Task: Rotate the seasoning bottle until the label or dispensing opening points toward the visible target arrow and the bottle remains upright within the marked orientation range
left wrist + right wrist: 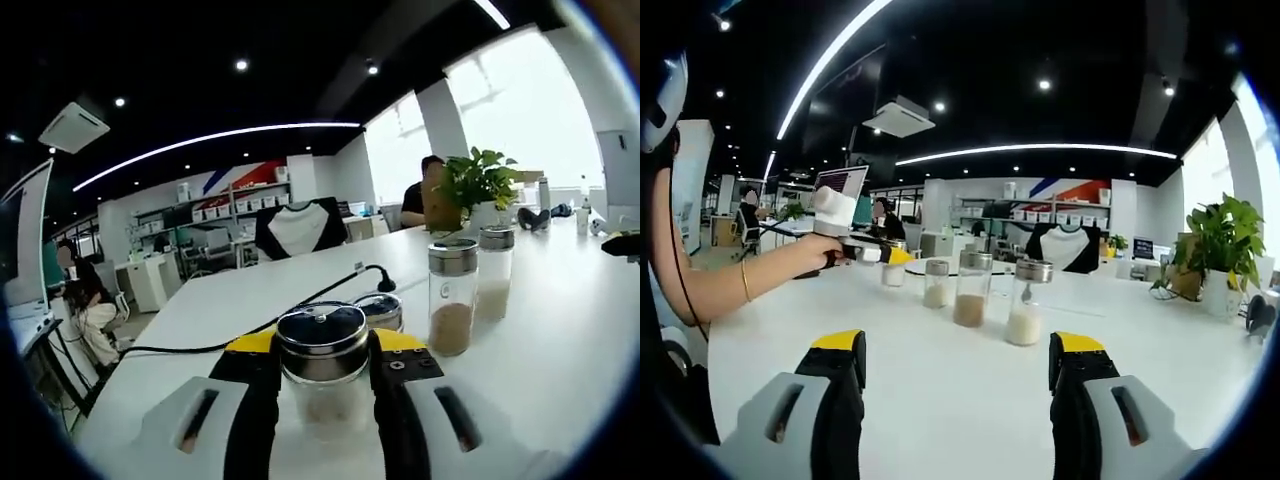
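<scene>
**Glass bottle held, ready to turn**

Glass and steel: the seasoning bottle (322,362) stands on the white bench (560,330), clamped between the jaws of my left gripper (323,375). My right gripper (956,375) hangs open over bare bench, holding nothing.

To turn it well, I judge I should twist slowly about the bottle's own axis, keeping the base flat and the squeeze light so it neither tips nor slips.

Its long axis runs vertical, lid up. I cannot make out a label, opening or target arrow, so its facing is unclear. Other jars (452,297) stand nearby.
</scene>
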